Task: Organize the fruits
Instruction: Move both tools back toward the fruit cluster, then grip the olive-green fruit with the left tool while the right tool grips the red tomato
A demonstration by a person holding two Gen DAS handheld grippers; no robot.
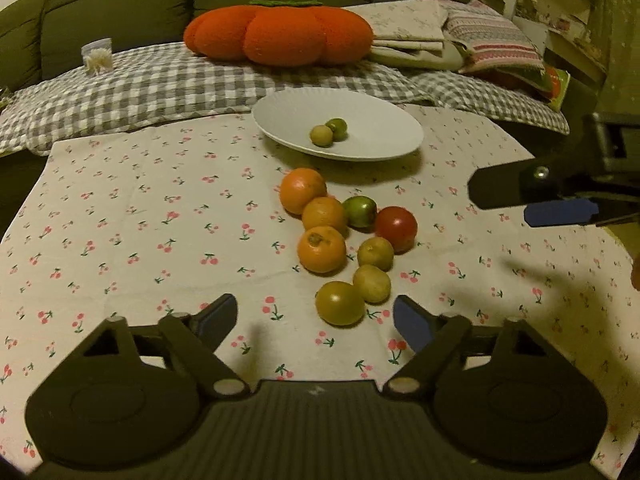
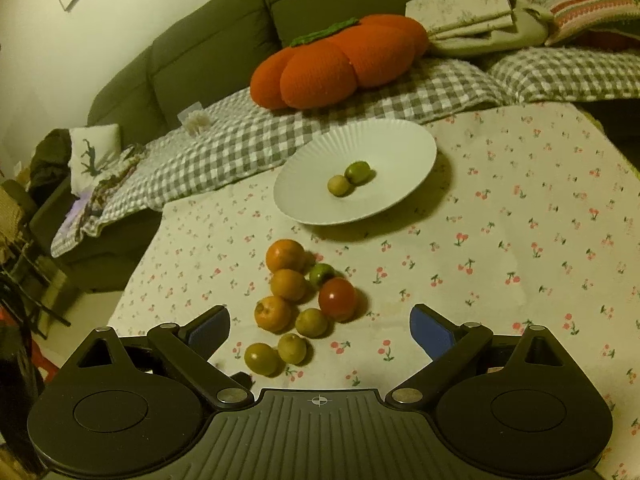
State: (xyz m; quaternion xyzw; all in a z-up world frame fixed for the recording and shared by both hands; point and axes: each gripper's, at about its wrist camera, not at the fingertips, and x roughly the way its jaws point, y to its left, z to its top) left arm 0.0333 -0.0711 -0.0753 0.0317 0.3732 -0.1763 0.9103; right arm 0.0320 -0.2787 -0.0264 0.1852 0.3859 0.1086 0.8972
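With both grippers spread wide and empty, your left gripper [image 1: 314, 318] is nearer: the 8 loose fruits [image 1: 344, 240] lie just ahead of it, slightly right, with the plate [image 1: 384, 120] holding 2 more beyond them.

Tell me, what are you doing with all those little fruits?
Sorting them onto the white plate. Two small green fruits already sit on it, touching. Eight more wait in a bunch on the cherry tablecloth, like the red one. Both tongs, left and right, hang open, holding nothing.
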